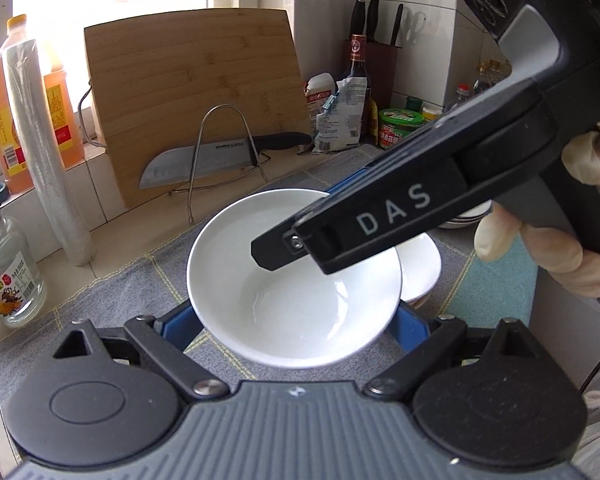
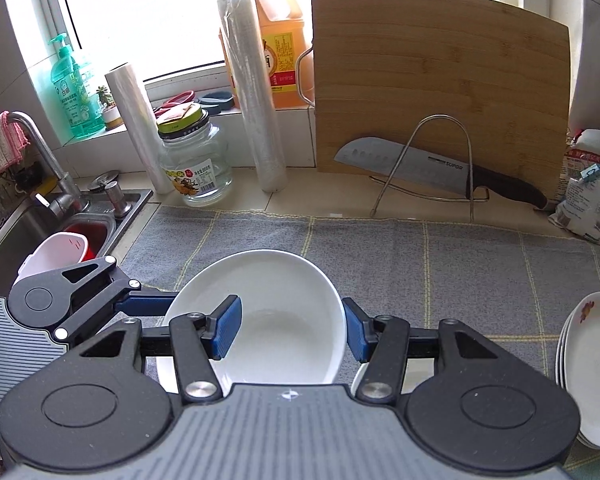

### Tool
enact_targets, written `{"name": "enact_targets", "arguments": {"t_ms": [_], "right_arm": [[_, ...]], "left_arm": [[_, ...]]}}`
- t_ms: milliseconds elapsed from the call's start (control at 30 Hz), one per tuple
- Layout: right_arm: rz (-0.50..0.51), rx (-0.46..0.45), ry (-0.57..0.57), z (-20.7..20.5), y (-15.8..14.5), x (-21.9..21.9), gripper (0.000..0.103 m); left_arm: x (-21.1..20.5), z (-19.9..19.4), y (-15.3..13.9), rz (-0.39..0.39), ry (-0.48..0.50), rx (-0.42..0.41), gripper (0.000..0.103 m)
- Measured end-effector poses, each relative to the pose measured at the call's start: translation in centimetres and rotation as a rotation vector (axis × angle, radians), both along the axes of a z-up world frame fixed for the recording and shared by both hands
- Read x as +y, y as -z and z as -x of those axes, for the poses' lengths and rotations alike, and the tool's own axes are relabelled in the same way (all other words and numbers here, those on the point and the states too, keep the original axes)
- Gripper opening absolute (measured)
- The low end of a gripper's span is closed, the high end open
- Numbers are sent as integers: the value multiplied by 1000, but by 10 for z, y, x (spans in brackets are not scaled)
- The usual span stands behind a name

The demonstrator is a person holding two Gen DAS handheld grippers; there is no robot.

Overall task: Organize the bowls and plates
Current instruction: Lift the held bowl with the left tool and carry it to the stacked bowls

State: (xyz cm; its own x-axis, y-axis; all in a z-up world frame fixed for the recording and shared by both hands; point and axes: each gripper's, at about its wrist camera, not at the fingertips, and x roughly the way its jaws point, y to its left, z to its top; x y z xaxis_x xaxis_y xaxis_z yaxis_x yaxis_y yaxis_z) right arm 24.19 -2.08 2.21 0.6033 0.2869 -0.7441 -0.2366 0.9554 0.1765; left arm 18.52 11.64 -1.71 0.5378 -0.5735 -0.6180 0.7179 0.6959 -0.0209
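Observation:
A white bowl (image 1: 284, 292) hangs tilted above the grey checked cloth (image 1: 140, 284). My left gripper (image 1: 296, 320) is spread wide under the bowl, one blue finger on each side. My right gripper (image 2: 292, 330) straddles the bowl's (image 2: 268, 320) right rim, one blue finger (image 2: 226, 332) inside and one outside, with a gap showing. In the left wrist view the right gripper (image 1: 288, 240) reaches in over the bowl from the right. White plates (image 1: 416, 272) lie under and behind the bowl. A stack of white plates with a flower print (image 2: 588, 364) sits at the right.
A bamboo cutting board (image 2: 436, 80) and a knife (image 2: 432, 172) in a wire rack stand at the back. Cling film rolls (image 2: 252, 96), a glass jar (image 2: 192, 160) and oil bottles line the wall. A sink (image 2: 48, 236) with a tap lies to the left.

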Motion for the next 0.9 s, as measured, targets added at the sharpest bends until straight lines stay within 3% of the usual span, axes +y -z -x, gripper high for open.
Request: {"name": "enact_targets", "arguments": {"t_ms": [467,900], "right_arm": [[14,-10,213,14,3,-76,60],[-23,43,256,7,26,-98,60]], "left_arm": [[-74,-15,6,2,196,-38,96],[-95,-25,22,-36,230,20,96]]}}
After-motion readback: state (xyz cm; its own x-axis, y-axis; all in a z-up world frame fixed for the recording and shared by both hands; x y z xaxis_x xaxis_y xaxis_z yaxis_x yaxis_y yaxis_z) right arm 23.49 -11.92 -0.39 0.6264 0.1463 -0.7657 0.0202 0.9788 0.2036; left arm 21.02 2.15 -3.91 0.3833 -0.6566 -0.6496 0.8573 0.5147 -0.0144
